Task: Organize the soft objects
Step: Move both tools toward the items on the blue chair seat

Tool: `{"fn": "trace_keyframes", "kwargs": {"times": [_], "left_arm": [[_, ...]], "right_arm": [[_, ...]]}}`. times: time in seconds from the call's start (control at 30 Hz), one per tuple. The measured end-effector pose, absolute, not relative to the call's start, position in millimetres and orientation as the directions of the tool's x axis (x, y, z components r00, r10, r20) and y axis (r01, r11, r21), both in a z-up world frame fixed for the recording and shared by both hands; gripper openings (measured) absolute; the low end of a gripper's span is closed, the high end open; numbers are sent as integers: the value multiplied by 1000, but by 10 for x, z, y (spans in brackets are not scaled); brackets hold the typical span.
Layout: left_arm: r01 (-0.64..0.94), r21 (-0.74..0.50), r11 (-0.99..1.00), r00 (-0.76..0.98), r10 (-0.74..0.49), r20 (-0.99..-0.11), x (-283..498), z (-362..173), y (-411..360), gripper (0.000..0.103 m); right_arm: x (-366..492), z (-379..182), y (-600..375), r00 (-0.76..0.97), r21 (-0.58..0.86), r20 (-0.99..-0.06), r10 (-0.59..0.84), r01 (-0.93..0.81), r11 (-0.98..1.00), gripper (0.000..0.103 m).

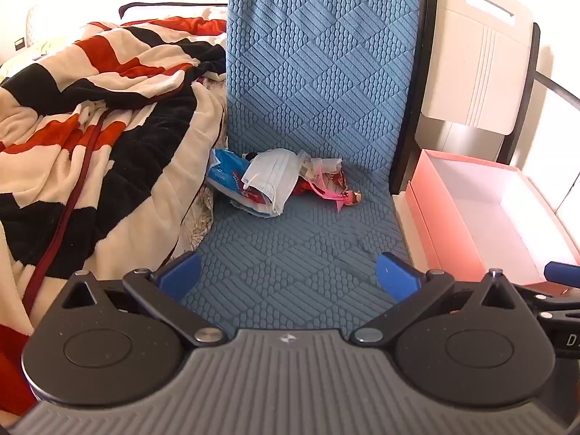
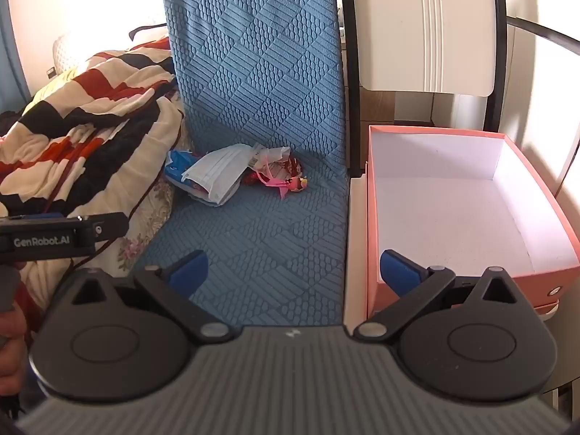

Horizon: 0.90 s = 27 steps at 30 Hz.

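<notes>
Blue quilted fabric covers a chair (image 1: 319, 116) whose seat fills the middle of both views. On the seat, close to the backrest, lies a small heap of soft things: a white mask (image 1: 270, 177) on top of a blue packet (image 1: 224, 172), with a red-and-pink doll (image 1: 337, 185) touching it at 3 o'clock. Seen from the left wrist, the heap sits at 12 o'clock from the left gripper (image 1: 290, 277), well apart from it; from the right wrist it lies at about 11 o'clock from the right gripper (image 2: 293, 273). Both grippers have their blue pads spread wide, with nothing between them. A pink box (image 2: 377, 217) with a white inside stands just beside the chair at 3 o'clock, its near corner under the right gripper's right pad (image 2: 398, 272). At 9 o'clock a red, black and cream blanket (image 1: 90, 127) is bunched against the chair's side. A pale chair back (image 2: 427, 29) rises behind the box at 12 o'clock.
</notes>
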<state>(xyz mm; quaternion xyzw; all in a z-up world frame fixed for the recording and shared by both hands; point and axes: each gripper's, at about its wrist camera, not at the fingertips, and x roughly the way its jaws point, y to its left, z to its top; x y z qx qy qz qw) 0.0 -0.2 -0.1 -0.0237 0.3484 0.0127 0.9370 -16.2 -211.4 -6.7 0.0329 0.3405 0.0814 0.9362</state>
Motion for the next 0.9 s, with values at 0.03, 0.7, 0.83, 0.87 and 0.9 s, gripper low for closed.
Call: {"fn": "trace_keyframes", "kwargs": {"times": [0.03,0.7,0.83,0.87,0.9], "left_arm": [[-41,-25,999,752,14,-659,2,-4,-4,103],[-6,-53,999,766,-30,-643,188,38,1,103],[-5,-51,999,764,-29,-645,185,20,1,103],[-8,-51,999,763,-27,-646,184,25,-1,103],[-10,-49,999,763,-24,-646,187,25,1,103]], "right_arm": [[-155,-68,-2114,743,123,-646,177,-127,984,103],[-23,-87,-2046,747,123,-635,198,-156,980,103],[1,-81,-2054,743,125,-638,202,-159,979,103],[3,-84,-2056,742,129,-638,205,-160,979,103],[5,-88,-2057,742,132,-637,208,-161,978,103]]}}
